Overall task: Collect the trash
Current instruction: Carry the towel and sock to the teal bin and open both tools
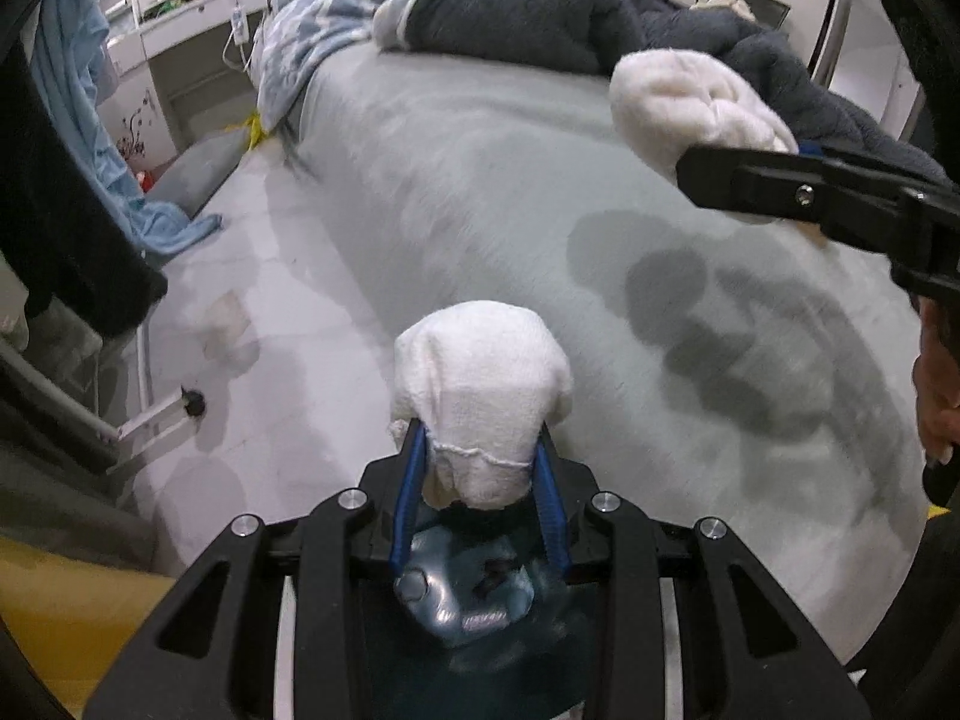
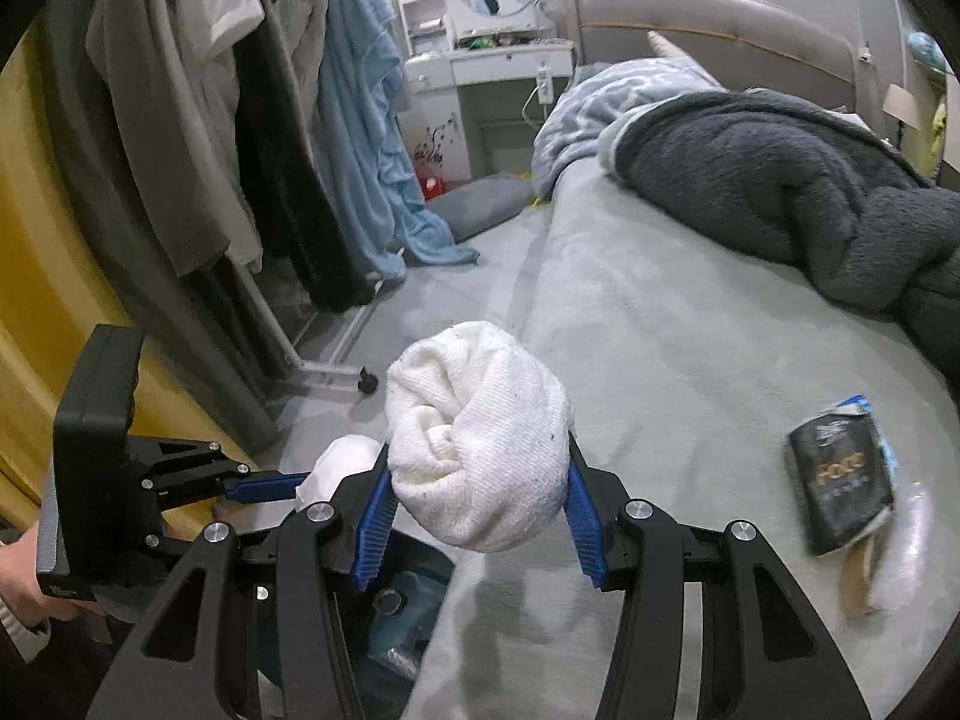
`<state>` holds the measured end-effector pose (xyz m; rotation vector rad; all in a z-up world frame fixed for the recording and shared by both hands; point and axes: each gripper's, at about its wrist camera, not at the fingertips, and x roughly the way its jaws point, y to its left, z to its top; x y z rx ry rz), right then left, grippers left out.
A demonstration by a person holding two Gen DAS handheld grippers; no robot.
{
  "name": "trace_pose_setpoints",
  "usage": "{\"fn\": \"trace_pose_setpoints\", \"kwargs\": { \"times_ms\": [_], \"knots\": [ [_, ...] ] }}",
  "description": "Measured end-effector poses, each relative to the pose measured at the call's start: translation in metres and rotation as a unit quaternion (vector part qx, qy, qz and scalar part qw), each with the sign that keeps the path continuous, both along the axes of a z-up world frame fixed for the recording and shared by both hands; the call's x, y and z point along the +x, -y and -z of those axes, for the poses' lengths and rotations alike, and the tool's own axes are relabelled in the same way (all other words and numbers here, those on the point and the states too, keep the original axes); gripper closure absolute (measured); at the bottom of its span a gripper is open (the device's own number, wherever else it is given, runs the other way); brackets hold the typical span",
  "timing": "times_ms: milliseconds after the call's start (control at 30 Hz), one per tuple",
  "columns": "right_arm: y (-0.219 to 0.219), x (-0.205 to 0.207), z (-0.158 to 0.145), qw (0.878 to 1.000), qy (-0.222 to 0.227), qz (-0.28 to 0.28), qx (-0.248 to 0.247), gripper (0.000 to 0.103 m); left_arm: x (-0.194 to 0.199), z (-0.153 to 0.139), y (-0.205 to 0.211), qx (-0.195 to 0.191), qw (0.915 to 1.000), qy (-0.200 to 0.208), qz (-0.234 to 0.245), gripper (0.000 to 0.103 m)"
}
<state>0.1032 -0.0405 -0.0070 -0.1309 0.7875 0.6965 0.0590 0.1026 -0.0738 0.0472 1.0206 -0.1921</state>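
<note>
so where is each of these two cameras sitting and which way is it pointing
Left wrist: on the left hand-held gripper, facing up the bed; its white cloth ball, the right hand-held gripper and person's fingers show at right.
Right wrist: on the right hand-held gripper, facing the headboard and hanging clothes; left hand-held gripper shows at left.
Shared: bed, dark blanket, vanity, both cloth balls.

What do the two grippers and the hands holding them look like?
Both the left gripper and the right gripper are black frames with cut-out slots and round silver bolts. The jaws are lined with ribbed blue pads. From the side, the left one carries a black box-shaped block. Bare skin shows on the person's hands; a pale ribbed cuff shows at the left wrist.
</note>
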Motion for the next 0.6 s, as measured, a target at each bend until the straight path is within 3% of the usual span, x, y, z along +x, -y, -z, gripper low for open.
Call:
{"fn": "trace_pose_setpoints", "kwargs": {
  "times_ms": [233,600],
  "knots": [
    [-0.034,-0.005,0.021,0.999,-0.027,-0.028,-0.034,0.052,-0.008,0.031,-0.030,0.012,0.9971,-0.072,-0.019,0.066],
    [-0.091,-0.014,0.060,0.990,-0.089,-0.070,-0.087,0.052,-0.029,0.083,-0.061,0.017,0.9838,-0.178,-0.019,0.066]
  ]
}}
